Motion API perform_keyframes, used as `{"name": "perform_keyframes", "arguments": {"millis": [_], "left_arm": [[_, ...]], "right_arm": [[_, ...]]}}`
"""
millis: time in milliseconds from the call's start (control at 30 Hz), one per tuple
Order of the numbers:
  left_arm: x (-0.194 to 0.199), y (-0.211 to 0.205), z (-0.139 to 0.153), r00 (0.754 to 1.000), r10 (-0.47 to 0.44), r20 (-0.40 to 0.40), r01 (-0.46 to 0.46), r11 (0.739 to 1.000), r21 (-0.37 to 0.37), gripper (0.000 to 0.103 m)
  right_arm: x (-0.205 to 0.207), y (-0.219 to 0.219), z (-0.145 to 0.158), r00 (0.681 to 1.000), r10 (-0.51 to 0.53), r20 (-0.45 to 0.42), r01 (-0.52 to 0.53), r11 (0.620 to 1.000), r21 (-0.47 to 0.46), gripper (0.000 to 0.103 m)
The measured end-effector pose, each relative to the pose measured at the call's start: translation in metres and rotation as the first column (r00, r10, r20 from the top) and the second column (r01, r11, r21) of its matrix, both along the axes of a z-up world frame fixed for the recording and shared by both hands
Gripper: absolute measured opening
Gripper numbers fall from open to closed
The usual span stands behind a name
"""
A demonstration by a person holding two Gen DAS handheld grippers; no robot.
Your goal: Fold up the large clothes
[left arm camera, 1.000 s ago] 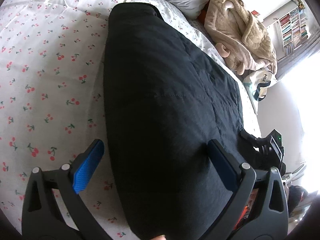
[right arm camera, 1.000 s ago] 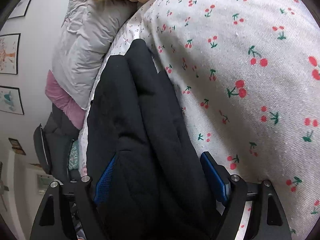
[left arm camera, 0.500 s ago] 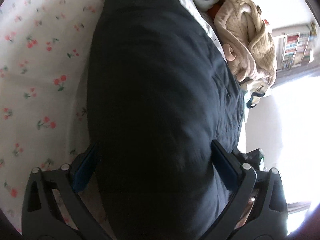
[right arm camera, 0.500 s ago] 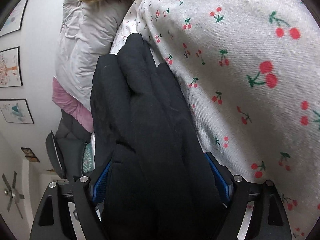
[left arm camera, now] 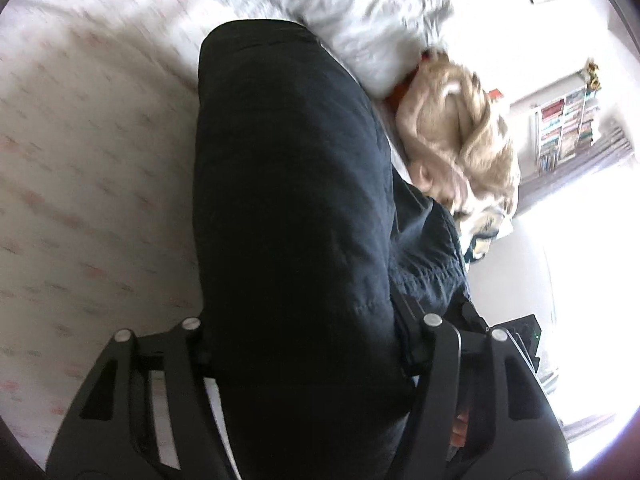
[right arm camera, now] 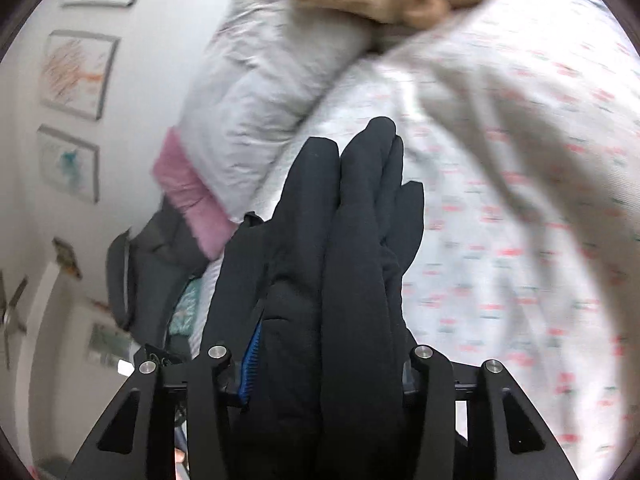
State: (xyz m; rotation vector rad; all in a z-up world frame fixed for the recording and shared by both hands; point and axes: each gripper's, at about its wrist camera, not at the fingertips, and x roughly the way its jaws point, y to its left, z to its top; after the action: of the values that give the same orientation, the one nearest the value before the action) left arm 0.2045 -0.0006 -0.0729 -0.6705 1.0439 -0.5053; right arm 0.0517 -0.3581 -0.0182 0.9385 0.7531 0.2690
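Note:
A large black padded garment (left arm camera: 292, 200) lies folded lengthwise on the cherry-print bed sheet (left arm camera: 88, 184). My left gripper (left arm camera: 304, 344) is shut on its near end; the thick fabric fills the space between the jaws and hides the pads. In the right wrist view the same black garment (right arm camera: 340, 264) stands as several bunched layers between the jaws. My right gripper (right arm camera: 324, 364) is shut on it, with one blue pad (right arm camera: 250, 364) showing at the left. The garment looks lifted a little off the sheet (right arm camera: 520, 240).
A grey pillow (left arm camera: 360, 12) and a tan plush toy (left arm camera: 460, 136) lie at the head of the bed. A bookshelf (left arm camera: 568, 128) stands by the bright window. The right wrist view shows a grey pillow (right arm camera: 272, 92), a pink cloth (right arm camera: 192, 200), a dark chair (right arm camera: 136, 272) and framed pictures (right arm camera: 76, 76).
Both grippers have closed from open onto the black garment's end. Both views have swung and blurred, and the garment has bunched up between the jaws and risen.

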Motion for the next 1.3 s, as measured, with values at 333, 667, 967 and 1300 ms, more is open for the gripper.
{"name": "perform_keyframes", "arguments": {"millis": [333,667,967,1300], "left_arm": [[-0.010,0.157,0.013,0.987,0.154,0.048,-0.156,0.987,0.039,0.063],[0.005,0.195,-0.078,0.978,0.184,-0.098,-0.167,0.973,0.159,0.083],[-0.045,0.196,-0.007,0.973,0.230,0.033,-0.230,0.931,0.282,0.083],[-0.084,0.119,-0.026,0.991,0.108,0.085,-0.137,0.816,0.561,0.093]], "right_arm": [[0.057,0.133,0.005,0.981,0.182,0.070,-0.182,0.983,-0.010,0.049],[0.089,0.182,-0.081,0.937,0.261,-0.234,-0.297,0.945,-0.135,0.061],[0.048,0.156,-0.002,0.979,0.186,-0.079,-0.201,0.935,-0.293,0.062],[0.019,0.224,-0.018,0.931,0.286,-0.228,-0.362,0.640,-0.677,0.064]]}}
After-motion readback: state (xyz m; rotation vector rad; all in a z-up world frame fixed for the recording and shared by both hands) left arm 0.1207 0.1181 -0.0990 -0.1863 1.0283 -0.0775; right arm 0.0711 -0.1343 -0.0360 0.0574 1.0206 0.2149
